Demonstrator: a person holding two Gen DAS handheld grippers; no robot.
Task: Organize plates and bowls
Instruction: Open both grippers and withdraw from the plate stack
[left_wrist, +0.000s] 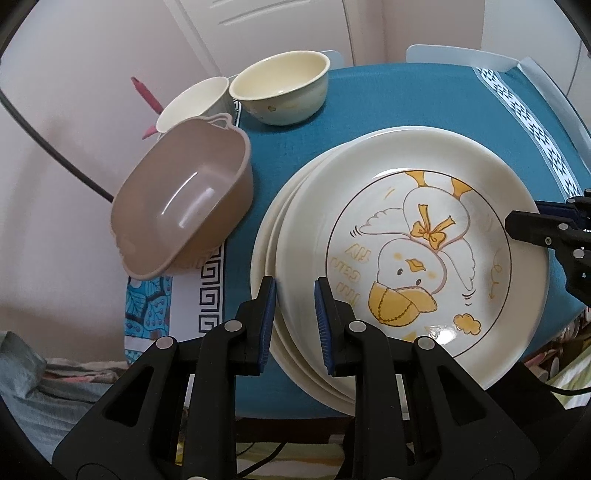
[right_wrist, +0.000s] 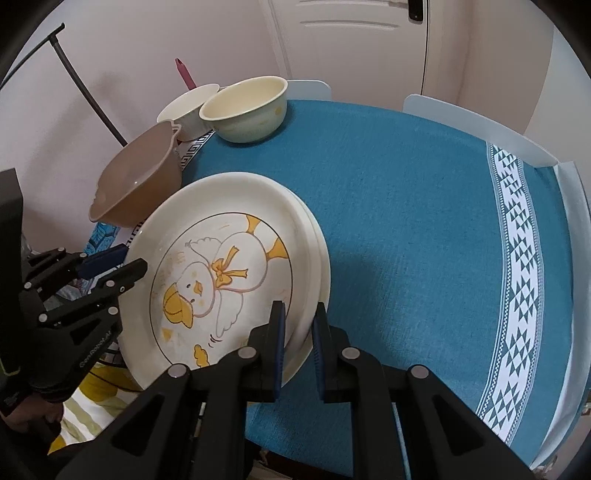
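A stack of cream plates, the top one (left_wrist: 424, 236) (right_wrist: 221, 280) painted with a yellow duck, sits over the near left part of the teal table and overhangs its edge. My left gripper (left_wrist: 295, 295) (right_wrist: 133, 258) is shut on the stack's left rim. On the opposite rim my right gripper (right_wrist: 299, 310) (left_wrist: 524, 216) is also shut on the stack. The stack looks tilted, with a shadow on the cloth beside it. A brown handled bowl (left_wrist: 184, 206) (right_wrist: 136, 188), a cream bowl (left_wrist: 280, 88) (right_wrist: 245, 109) and a white bowl (left_wrist: 192, 105) (right_wrist: 186, 109) stand at the back left.
The teal tablecloth (right_wrist: 406, 221) has a white patterned band (right_wrist: 517, 277) on the right. White chair backs (right_wrist: 480, 122) stand behind the table. A pink stick (right_wrist: 184, 74) and a dark rod (right_wrist: 81, 85) lean by the wall at the left. A gloved hand (right_wrist: 33, 406) holds the left gripper.
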